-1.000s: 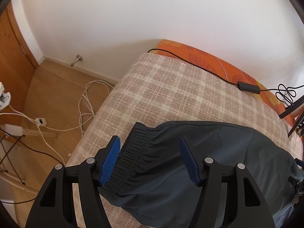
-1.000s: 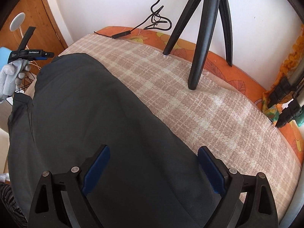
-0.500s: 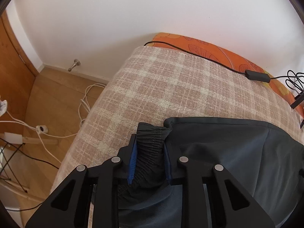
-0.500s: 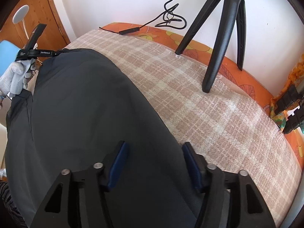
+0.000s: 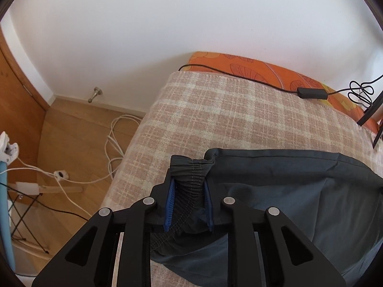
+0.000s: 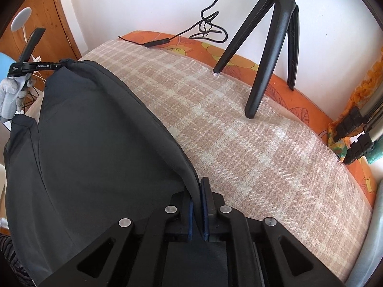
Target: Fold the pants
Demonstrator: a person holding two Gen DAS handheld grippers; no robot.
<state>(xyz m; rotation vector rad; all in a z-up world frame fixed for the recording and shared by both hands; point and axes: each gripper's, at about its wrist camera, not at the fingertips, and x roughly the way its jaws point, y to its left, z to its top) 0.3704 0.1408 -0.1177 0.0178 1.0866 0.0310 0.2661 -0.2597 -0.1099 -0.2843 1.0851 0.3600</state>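
While the dark pants [image 6: 91, 148] lie lengthwise along the near side of the plaid-blanketed bed [image 6: 251, 143], your left tongs [image 5: 189, 205] clench the gathered waistband [image 5: 191, 174] and your right tongs [image 6: 197, 210] pinch the far fabric edge. A black tripod [image 6: 270, 55] and cable [image 5: 239, 76] occupy the wall side; bare blanket lies between.

"cenrobot.ai" in white on the black left gripper [image 6: 32, 66] body
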